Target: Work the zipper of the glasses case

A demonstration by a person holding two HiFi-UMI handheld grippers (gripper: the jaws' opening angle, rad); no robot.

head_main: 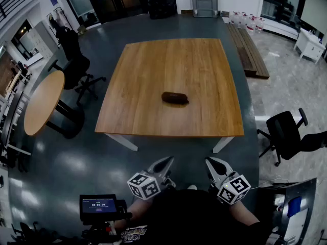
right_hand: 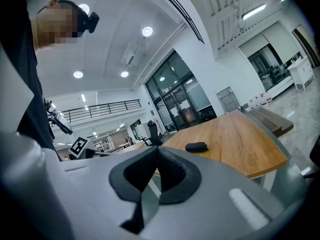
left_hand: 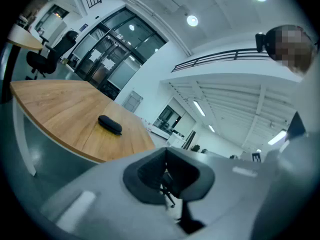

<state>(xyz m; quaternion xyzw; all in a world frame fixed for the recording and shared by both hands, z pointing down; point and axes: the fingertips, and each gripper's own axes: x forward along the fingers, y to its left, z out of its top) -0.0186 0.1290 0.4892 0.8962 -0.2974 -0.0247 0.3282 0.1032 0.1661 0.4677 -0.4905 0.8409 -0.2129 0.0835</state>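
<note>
Left gripper (head_main: 167, 160) and right gripper (head_main: 210, 161) both closed on nothing; case (head_main: 174, 97) well ahead on the table (head_main: 153, 60).

From my end, each gripper's jaws are pressed together with nothing between them. The two sit side by side, apart from each other, low in the head view and short of the table's near edge. The dark oval case lies alone near the middle of the wooden top, well apart from both grippers and touched by neither. In the left gripper view it sits up and left of the jaws; in the right gripper view, just right of their tips. Further out, a round table (head_main: 45, 102) stands to the left and a black chair (head_main: 286, 134) to the right.
</note>
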